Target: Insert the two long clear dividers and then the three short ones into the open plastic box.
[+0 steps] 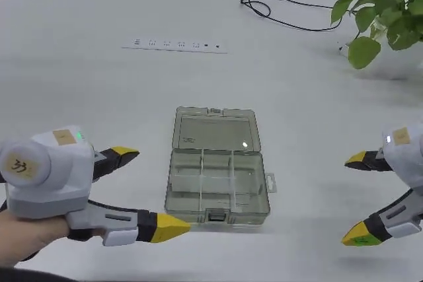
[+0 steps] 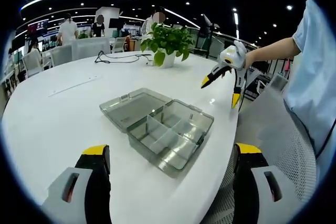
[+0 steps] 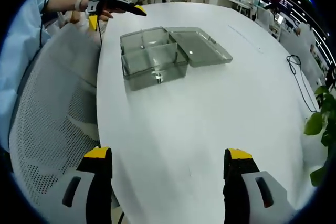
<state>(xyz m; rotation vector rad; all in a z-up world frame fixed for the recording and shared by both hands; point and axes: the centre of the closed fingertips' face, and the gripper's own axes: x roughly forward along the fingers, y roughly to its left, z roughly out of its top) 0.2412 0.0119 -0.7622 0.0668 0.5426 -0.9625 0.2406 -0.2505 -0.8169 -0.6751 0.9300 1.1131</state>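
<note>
The clear grey plastic box [image 1: 218, 189] lies open in the middle of the white table, its lid [image 1: 215, 130] flat behind it. Clear dividers [image 1: 201, 176] stand inside and split it into several compartments. My left gripper [image 1: 152, 189] hovers open just left of the box, with nothing between its yellow tips. My right gripper [image 1: 357, 197] hangs open well to the right of it, also with nothing held. In the left gripper view the box [image 2: 170, 129] lies just ahead of the jaws, with the right gripper [image 2: 220, 92] beyond. The right gripper view has the box [image 3: 155, 59] farther off.
A white power strip [image 1: 175, 45] lies at the back of the table. A black cable [image 1: 277, 8] and a potted plant [image 1: 386, 11] sit at the back right. A white mesh chair [image 3: 58, 103] stands at the table's near edge. People stand in the far background.
</note>
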